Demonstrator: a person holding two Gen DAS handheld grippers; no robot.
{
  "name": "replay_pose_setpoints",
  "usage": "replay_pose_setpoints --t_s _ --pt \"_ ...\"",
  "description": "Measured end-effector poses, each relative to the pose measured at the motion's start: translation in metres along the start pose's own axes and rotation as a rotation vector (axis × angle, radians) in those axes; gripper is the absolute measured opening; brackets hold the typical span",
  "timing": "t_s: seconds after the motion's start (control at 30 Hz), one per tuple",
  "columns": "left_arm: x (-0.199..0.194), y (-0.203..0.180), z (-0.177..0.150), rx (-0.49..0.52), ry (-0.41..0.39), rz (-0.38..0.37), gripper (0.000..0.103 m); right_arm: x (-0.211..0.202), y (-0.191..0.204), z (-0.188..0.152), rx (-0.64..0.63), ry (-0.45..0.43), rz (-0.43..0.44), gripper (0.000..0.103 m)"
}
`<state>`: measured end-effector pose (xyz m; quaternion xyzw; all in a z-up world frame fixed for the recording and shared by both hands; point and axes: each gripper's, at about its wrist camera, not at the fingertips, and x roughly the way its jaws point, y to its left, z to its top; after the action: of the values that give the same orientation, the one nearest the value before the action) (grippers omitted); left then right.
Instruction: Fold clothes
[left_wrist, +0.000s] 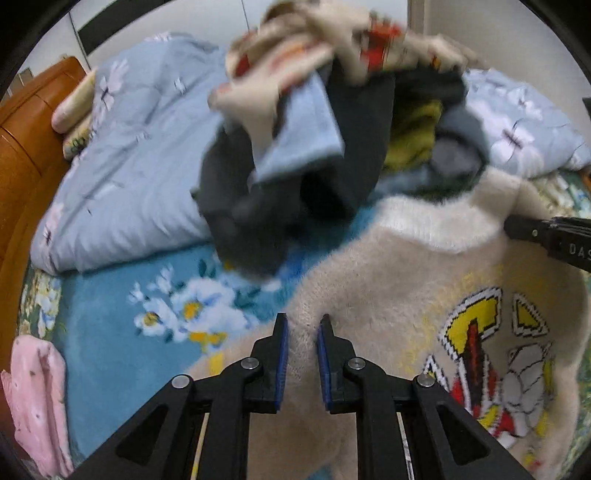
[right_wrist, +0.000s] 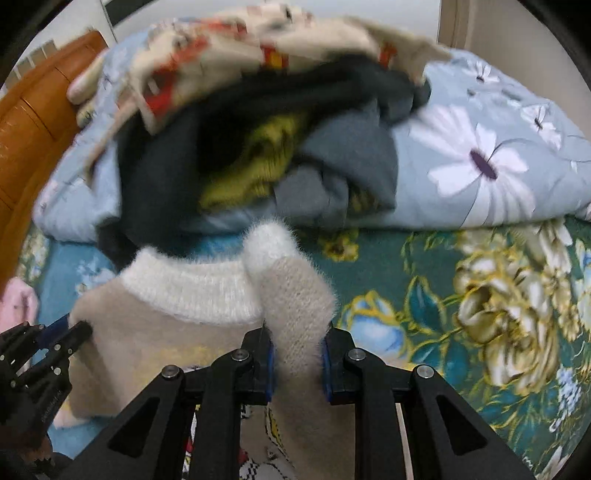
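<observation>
On the bed (right_wrist: 388, 266), over the floral blanket, a fuzzy cream sweater (left_wrist: 388, 295) with a cartoon print lies at 6 o'clock in both wrist views, white ribbed collar toward 12.

Left hand-held gripper (left_wrist: 302, 363): pads nearly together, pinching the knit at one shoulder edge; fabric fills the narrow gap. Right hand-held gripper (right_wrist: 297, 363): clamped on a bunched fold of the same sweater beside the collar, at the sleeve or shoulder; which one I cannot tell. In the left view the right tool's tip enters at 3 o'clock, near the collar.

Clothes pile (right_wrist: 258, 147) at 12 o'clock, just beyond the collar: dark, grey, yellow-green and printed pieces, heaped against a pale blue quilt (right_wrist: 480, 147). Pile is blurred. Pink garment (left_wrist: 37, 398) at 8 o'clock in the left view, apart from the sweater.

Judged step: laying the sweater flat for folding.

Risks:
- Collar sits very close to the pile; dark pieces look loose, could slide onto the sweater.
- Fuzzy knit is slippery and stretchy; thin pinches may slip or distort the shoulder line.
- Right grip holds a bunch, so a crease could get laid in.
- Soft blanket beneath may drag the hem.
</observation>
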<state>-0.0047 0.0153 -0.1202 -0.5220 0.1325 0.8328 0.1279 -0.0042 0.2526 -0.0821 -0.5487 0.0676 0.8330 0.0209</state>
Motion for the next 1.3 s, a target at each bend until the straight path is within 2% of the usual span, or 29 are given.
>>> replay_pose_setpoints --t_s 0.13,0.17,0.2,0.27,0.33,0.4,0.47,0.53,0.6,0.67,0.73,0.8,0.9,0.93,0.97,1.0,1.03,1.07,1.1,1.17,1.3 --pt "0.004 0.006 -0.002 -0.046 0.012 -0.062 0.02 0.018 0.0 -0.003 0.006 0.031 -0.016 0.026" --pt "-0.001 0.008 -0.002 -0.059 0.005 -0.083 0.022 0.018 -0.002 -0.002 0.008 0.032 -0.01 0.03" --pt "-0.005 0.01 -0.001 -0.073 -0.002 -0.105 0.023 0.015 -0.004 -0.002 0.012 0.033 0.006 0.038" --pt "-0.022 0.016 -0.005 -0.143 -0.029 -0.15 0.034 0.0 -0.013 -0.004 0.031 0.012 0.057 0.045" --pt "-0.039 0.017 -0.014 -0.194 -0.067 -0.182 0.04 -0.027 -0.035 -0.015 0.078 -0.042 0.129 0.046" --pt "-0.057 0.014 -0.027 -0.246 -0.117 -0.21 0.048 -0.058 -0.066 -0.036 0.136 -0.103 0.148 0.05" --pt "-0.064 0.005 -0.044 -0.284 -0.135 -0.241 0.052 -0.083 -0.102 -0.062 0.201 -0.147 0.124 0.052" --pt "-0.062 -0.008 -0.059 -0.306 -0.118 -0.26 0.052 -0.103 -0.142 -0.093 0.268 -0.176 0.073 0.053" --pt "-0.053 -0.021 -0.076 -0.323 -0.084 -0.275 0.052 -0.107 -0.178 -0.134 0.331 -0.13 0.016 0.053" --pt "-0.046 -0.028 -0.088 -0.35 -0.047 -0.295 0.052 -0.1 -0.205 -0.17 0.413 -0.053 0.007 0.053" --pt "-0.043 -0.03 -0.096 -0.377 -0.012 -0.331 0.052 -0.092 -0.217 -0.195 0.513 -0.019 0.087 0.053" --pt "-0.05 -0.027 -0.096 -0.369 -0.037 -0.319 0.052 -0.081 -0.212 -0.206 0.569 -0.025 0.173 0.053" --pt "-0.054 -0.022 -0.102 -0.372 -0.06 -0.3 0.052 -0.058 -0.194 -0.204 0.596 0.006 0.204 0.052" --pt "-0.053 -0.018 -0.103 -0.388 -0.055 -0.298 0.052 -0.051 -0.188 -0.202 0.594 0.017 0.201 0.051" --pt "-0.053 -0.014 -0.105 -0.407 -0.055 -0.294 0.052 -0.046 -0.183 -0.2 0.595 0.028 0.196 0.041" --pt "-0.053 -0.01 -0.106 -0.427 -0.055 -0.29 0.052 -0.044 -0.18 -0.199 0.602 0.035 0.185 0.029" --pt "-0.054 -0.006 -0.107 -0.445 -0.057 -0.292 0.052 -0.041 -0.178 -0.199 0.609 0.043 0.175 0.025" --pt "-0.054 -0.004 -0.108 -0.457 -0.059 -0.294 0.052 -0.039 -0.175 -0.198 0.616 0.05 0.165 0.015" --pt "-0.055 -0.002 -0.109 -0.465 -0.061 -0.295 0.052 -0.039 -0.173 -0.197 0.614 0.055 0.148 0.012" --pt "-0.057 -0.001 -0.111 -0.462 -0.064 -0.295 0.052 -0.047 -0.171 -0.189 0.561 0.043 0.074 0.01" --pt "-0.057 -0.003 -0.111 -0.446 -0.062 -0.292 0.052 -0.097 -0.17 -0.158 0.388 -0.114 -0.209 0.009"
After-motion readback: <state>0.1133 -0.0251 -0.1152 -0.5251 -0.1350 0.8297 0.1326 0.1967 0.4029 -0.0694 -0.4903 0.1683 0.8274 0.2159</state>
